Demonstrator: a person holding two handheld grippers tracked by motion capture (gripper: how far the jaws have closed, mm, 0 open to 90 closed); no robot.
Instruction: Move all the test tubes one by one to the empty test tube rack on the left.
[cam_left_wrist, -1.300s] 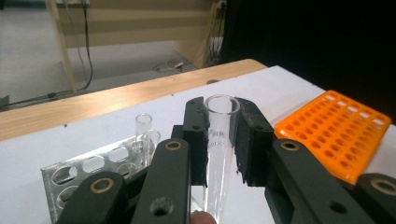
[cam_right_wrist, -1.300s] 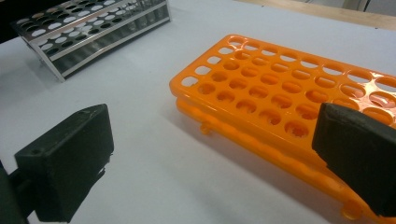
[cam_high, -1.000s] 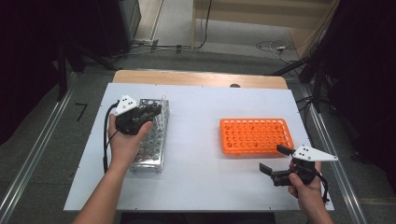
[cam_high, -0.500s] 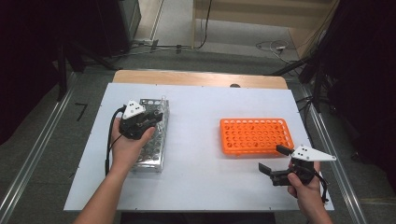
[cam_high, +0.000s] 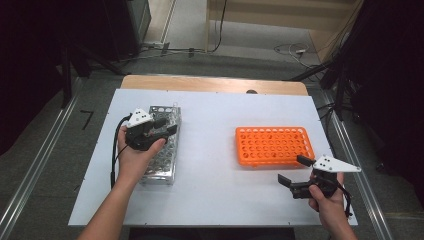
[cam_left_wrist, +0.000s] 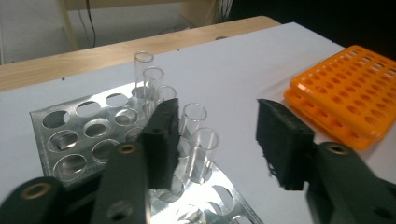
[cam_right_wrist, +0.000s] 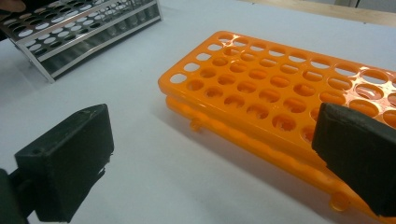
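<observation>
A white desk (cam_high: 210, 200) with a wooden strip along its far edge stands on grey flooring, with dark equipment and cables beyond it.

Left: a metal test-tube rack (cam_high: 161, 145) lies lengthwise on the left part of the desk. It is a bright steel frame with perforated plates of round holes, most of them unfilled. In the left claw view a short row of clear glass tubes (cam_left_wrist: 195, 140) stands upright in the holes of the metal test-tube rack (cam_left_wrist: 79, 140), open rims uppermost, each transparent and colourless. The left claw (cam_high: 167, 126), held in the person's left hand (cam_high: 134, 157), hovers over the rack. Its jaws have just been opening and now stand apart. In its own view the left claw (cam_left_wrist: 219, 140) has the nearest tubes just beside its left jaw and partly within the gap, and no pad presses on them.

Right: an orange plastic rack (cam_high: 274, 145) rests flat on the desk, well apart from the metal one; its top is a grid of round holes. The right claw (cam_high: 295, 172), in the right hand (cam_high: 330, 205), sits near the front right corner of that rack. In its own view the right claw (cam_right_wrist: 210, 158) is wide open, with bare desk and the edge of the orange plastic rack (cam_right_wrist: 280, 93) seen between the jaws.
</observation>
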